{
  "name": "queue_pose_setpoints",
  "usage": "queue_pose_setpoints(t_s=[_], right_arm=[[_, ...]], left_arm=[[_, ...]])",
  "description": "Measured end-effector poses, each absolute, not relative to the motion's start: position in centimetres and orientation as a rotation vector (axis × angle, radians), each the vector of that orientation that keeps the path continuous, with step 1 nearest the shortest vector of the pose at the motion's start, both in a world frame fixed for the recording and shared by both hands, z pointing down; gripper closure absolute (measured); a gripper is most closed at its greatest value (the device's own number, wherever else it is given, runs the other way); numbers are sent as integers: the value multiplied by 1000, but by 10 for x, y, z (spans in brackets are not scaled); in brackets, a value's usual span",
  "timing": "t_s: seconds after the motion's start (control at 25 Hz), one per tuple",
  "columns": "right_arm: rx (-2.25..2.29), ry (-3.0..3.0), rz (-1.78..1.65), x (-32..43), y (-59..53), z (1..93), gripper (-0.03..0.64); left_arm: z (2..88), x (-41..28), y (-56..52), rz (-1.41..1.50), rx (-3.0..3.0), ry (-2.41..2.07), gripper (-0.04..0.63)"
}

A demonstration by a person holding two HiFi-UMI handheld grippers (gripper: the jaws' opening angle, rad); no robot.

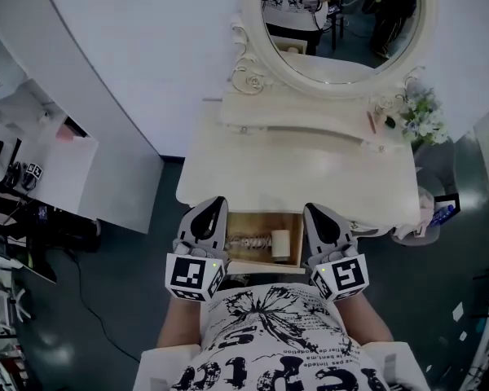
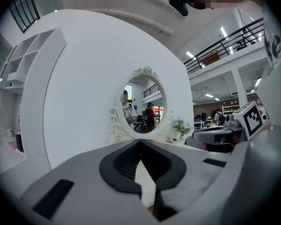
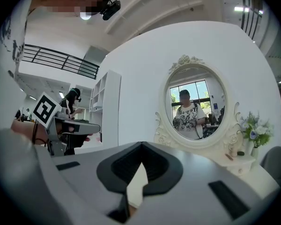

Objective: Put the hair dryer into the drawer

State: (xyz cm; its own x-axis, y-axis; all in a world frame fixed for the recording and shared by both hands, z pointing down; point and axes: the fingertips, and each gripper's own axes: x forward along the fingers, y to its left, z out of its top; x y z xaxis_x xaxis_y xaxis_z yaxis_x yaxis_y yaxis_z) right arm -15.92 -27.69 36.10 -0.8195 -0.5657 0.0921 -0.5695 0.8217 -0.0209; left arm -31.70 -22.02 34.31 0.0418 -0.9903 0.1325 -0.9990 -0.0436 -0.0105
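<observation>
The left gripper (image 2: pixel 140 141) and the right gripper (image 3: pixel 141 144) each have their jaws pressed together on nothing, and both point roughly level at the oval mirror (image 3: pixel 195 108). In the head view they sit side by side at the person's chest, flanking the open drawer (image 1: pixel 238 222). The hair dryer (image 1: pixel 279 243) lies in the drawer, its shape hard to make out. The printed shirt (image 1: pixel 269 332) hides the drawer's front, and its large lettering is cut off and unreadable.

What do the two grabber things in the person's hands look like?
Both are pale grey and pointed, left tongs and right tongs alike, with black ribbed pads inside. Each carries a white cube with black square markers. The person wears a white T-shirt with black print.
</observation>
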Motion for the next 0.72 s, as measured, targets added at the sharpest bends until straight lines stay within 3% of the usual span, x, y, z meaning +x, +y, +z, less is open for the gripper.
queue_pose_setpoints(t_s=[0.72], right_arm=[[944,-2883,52,-156,-288,367,600]], left_arm=[[355,-308,-235,144,2240,-2050,575]])
